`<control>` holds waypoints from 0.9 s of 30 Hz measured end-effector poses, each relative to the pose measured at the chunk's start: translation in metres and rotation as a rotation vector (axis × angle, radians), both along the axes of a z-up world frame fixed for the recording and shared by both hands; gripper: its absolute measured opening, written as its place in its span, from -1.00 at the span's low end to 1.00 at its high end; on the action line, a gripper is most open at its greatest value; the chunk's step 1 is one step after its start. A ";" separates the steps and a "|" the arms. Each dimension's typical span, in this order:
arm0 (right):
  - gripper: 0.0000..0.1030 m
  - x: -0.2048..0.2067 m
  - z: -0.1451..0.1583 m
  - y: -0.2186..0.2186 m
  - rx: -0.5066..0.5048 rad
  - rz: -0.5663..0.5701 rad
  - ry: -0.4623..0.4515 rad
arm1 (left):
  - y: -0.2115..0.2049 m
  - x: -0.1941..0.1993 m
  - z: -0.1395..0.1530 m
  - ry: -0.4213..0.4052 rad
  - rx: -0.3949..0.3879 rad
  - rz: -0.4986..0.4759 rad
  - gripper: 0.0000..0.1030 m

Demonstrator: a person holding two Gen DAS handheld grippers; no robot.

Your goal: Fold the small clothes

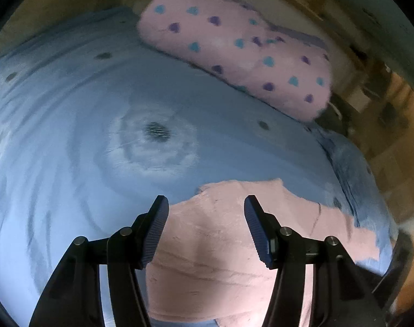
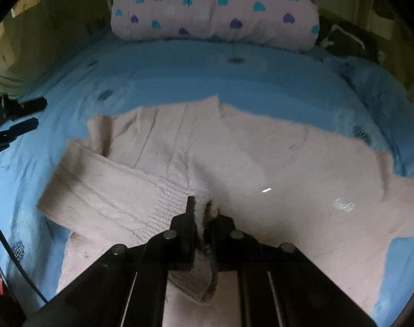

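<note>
Blue bedsheet point(image 2: 179, 70), spread flat, with a heart-print pillow point(image 2: 215, 11) laid at its far edge. Pink knit garment point(image 2: 261, 163) is spread on the sheet, one part folded over. Right gripper point(image 2: 202, 209) is clamped on a garment fold; left gripper point(image 1: 206, 204) is held wide apart above the garment, gripping nothing.

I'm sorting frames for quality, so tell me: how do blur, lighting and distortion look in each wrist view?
Left wrist view: the blue bedsheet smears in circular streaks, motion blur, while the open left gripper stays sharp; dim corners, strong fisheye bulge. Right wrist view: brighter, softly blurred, small glare flecks over the pink garment, which the right gripper pinches; the heart-print pillow curves with the lens.
</note>
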State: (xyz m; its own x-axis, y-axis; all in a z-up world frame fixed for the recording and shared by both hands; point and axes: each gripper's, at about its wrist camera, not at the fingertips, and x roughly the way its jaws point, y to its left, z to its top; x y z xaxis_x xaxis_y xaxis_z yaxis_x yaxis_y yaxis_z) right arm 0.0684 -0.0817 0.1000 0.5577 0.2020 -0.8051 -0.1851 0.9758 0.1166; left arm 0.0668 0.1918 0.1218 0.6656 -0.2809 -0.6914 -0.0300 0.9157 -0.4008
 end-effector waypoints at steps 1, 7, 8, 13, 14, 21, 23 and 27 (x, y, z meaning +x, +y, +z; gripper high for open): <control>-0.86 0.000 0.007 -0.011 0.016 -0.008 -0.008 | -0.008 0.000 -0.001 0.000 0.020 -0.018 -0.27; -0.86 0.003 0.022 -0.047 0.124 0.017 -0.021 | -0.029 0.008 -0.014 0.052 0.068 -0.038 -0.27; -0.86 0.004 0.023 -0.047 0.128 0.028 -0.021 | -0.031 0.008 -0.016 0.058 0.069 -0.038 -0.27; -0.86 -0.001 0.035 -0.068 0.126 0.031 -0.049 | -0.039 0.006 -0.015 0.046 0.061 -0.062 -0.27; -0.86 -0.001 0.040 -0.078 0.125 0.025 -0.059 | -0.041 0.005 -0.014 0.045 0.050 -0.069 -0.27; -0.86 -0.008 0.060 -0.161 0.128 -0.107 -0.117 | -0.052 -0.006 -0.014 0.063 0.046 -0.092 -0.27; -0.86 -0.007 0.051 -0.186 0.135 -0.159 -0.099 | -0.052 -0.014 -0.018 0.064 0.048 -0.089 -0.27; -0.86 -0.005 0.017 -0.230 0.162 -0.243 -0.047 | -0.050 -0.032 -0.040 0.138 0.053 -0.056 -0.27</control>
